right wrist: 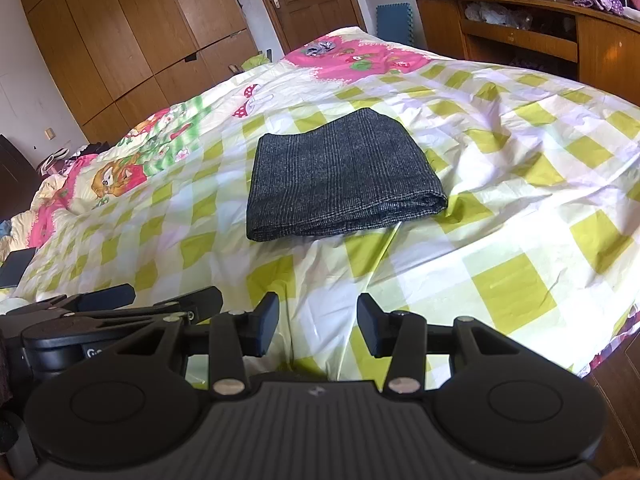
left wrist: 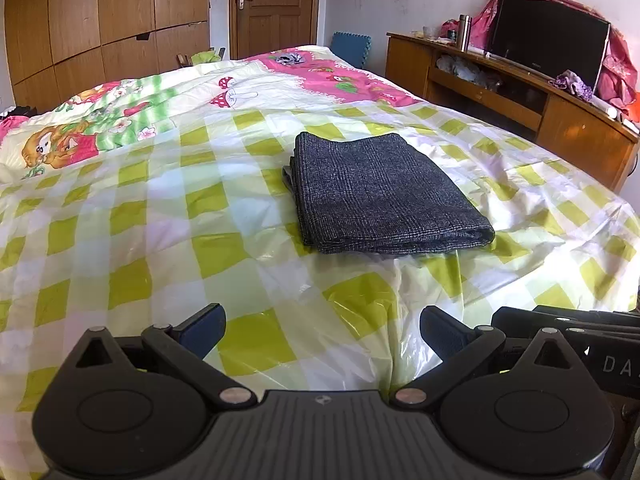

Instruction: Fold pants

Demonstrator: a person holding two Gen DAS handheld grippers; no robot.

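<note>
Now the pants [left wrist: 384,196] lie ahead of both pairs of fingers, well apart from them, folded into a compact dark grey checked rectangle on the bed [left wrist: 132,208], which is covered by a green-and-white checked plastic sheet [right wrist: 520,280]. We hold the left gripper [left wrist: 322,334] with its fingers wide apart and nothing between them; the right gripper [right wrist: 318,326] has its fingers apart too, somewhat narrower, also empty. Both hover over bare sheet at the near edge of the bed.

We judge the folding essentially done, so the step in hand is to check and leave well alone. The layers look stacked evenly, with the thick fold facing us and only a small lip of fabric poking out at the bundle's far left side. If we want to tidy that, we should approach from beyond the left fingers, pinch just the stray lip and tuck it lightly, without dragging the stack across the slippery sheet. Otherwise we keep the fingers clear.
</note>
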